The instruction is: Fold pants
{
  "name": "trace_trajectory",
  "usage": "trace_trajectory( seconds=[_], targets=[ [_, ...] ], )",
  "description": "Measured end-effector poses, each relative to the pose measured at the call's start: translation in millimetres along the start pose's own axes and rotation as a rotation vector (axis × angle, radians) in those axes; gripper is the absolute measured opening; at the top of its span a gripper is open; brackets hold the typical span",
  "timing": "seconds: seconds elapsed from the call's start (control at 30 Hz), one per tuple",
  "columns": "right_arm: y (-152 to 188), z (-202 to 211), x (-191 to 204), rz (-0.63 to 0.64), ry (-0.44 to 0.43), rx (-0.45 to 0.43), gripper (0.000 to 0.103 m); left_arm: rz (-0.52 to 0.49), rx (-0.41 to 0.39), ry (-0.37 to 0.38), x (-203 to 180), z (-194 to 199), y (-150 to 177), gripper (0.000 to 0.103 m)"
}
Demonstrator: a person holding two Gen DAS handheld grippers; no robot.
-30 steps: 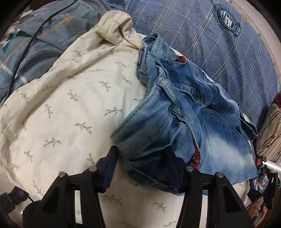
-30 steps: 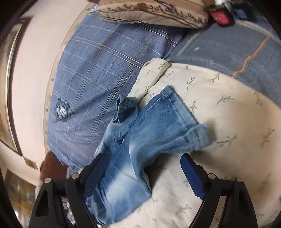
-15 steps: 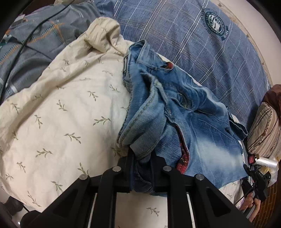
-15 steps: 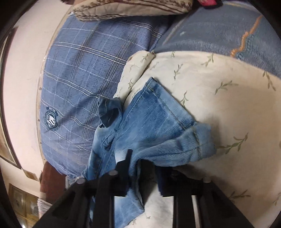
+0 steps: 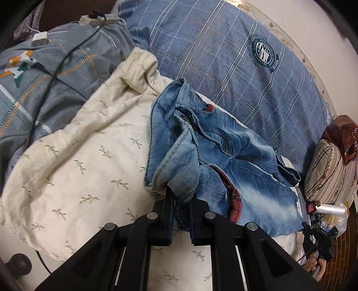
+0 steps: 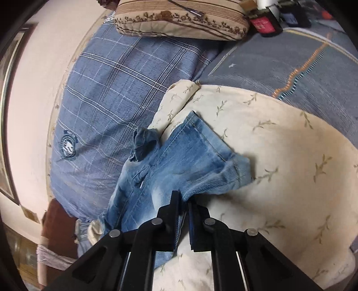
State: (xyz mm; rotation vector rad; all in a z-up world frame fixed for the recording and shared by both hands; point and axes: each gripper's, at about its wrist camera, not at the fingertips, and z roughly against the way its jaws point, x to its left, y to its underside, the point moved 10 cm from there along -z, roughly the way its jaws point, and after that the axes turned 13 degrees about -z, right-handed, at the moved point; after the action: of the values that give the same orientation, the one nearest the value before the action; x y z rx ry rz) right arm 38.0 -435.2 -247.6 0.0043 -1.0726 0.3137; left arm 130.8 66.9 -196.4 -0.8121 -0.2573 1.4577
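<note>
Faded blue denim pants (image 5: 223, 156) with a red plaid lining lie crumpled on a cream leaf-print quilt (image 5: 85, 161). My left gripper (image 5: 181, 197) is shut on a bunched fold of the waistband end, which rises off the quilt between the black fingers. In the right wrist view the pants (image 6: 179, 161) show their leg end with a turned-up cuff. My right gripper (image 6: 183, 201) is shut on the denim edge just below that cuff. The fabric inside both grips is hidden by the fingers.
A blue plaid pillow (image 5: 235, 62) with a round crest lies behind the pants. A grey patterned blanket (image 5: 44, 85) with a black cable and a power strip (image 5: 98, 19) is at the left. A striped cushion (image 5: 331, 172) sits right, near a hand (image 5: 315, 266) holding the other gripper.
Both grippers closed from wide open onto the denim. The left one has since lifted its bunched waistband fold up off the quilt; the right one stayed about where it was.
</note>
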Motion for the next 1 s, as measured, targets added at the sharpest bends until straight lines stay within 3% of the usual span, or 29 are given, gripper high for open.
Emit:
trace_trajectory(
  seconds=[0.13, 0.17, 0.2, 0.27, 0.37, 0.43, 0.47, 0.5, 0.57, 0.6, 0.83, 1.0],
  targets=[
    [4, -1, -11, -0.171, -0.066, 0.108, 0.018, 0.010, 0.005, -0.007, 4, 4, 2, 0.011],
    [4, 0, -12, -0.176, -0.066, 0.107, 0.028, 0.009, 0.006, -0.007, 3, 4, 3, 0.011],
    [4, 0, -13, -0.177, -0.064, 0.100, 0.051, 0.005, 0.005, -0.007, 2, 5, 3, 0.011],
    [2, 3, -15, -0.188, -0.055, 0.068, 0.080, -0.007, 0.003, -0.010, 0, 7, 3, 0.011],
    [-4, 4, -12, -0.169, -0.059, 0.018, 0.080, -0.011, -0.004, -0.004, 1, 12, 1, 0.011],
    [-7, -3, -8, -0.152, -0.069, 0.037, 0.073, -0.005, -0.007, -0.005, 4, 14, 1, 0.011],
    [-9, -7, -9, -0.141, -0.053, 0.042, 0.061, -0.001, -0.007, -0.006, 5, 15, 1, 0.011],
    [-11, -14, -12, -0.123, -0.017, 0.043, 0.041, 0.002, -0.006, -0.006, 6, 15, 2, 0.011],
    [-13, -25, -18, -0.126, 0.037, 0.051, 0.014, 0.009, 0.000, -0.009, 8, 16, 3, 0.011],
    [-14, -27, -22, -0.144, 0.054, 0.046, 0.009, 0.010, -0.001, -0.010, 8, 17, 4, 0.011],
    [-13, 11, -19, -0.045, 0.090, -0.063, 0.005, 0.012, -0.019, -0.008, 15, 32, 5, 0.011],
    [2, 40, -25, -0.017, 0.113, -0.070, 0.005, 0.014, -0.014, -0.010, 22, 45, 18, 0.011]
  ],
)
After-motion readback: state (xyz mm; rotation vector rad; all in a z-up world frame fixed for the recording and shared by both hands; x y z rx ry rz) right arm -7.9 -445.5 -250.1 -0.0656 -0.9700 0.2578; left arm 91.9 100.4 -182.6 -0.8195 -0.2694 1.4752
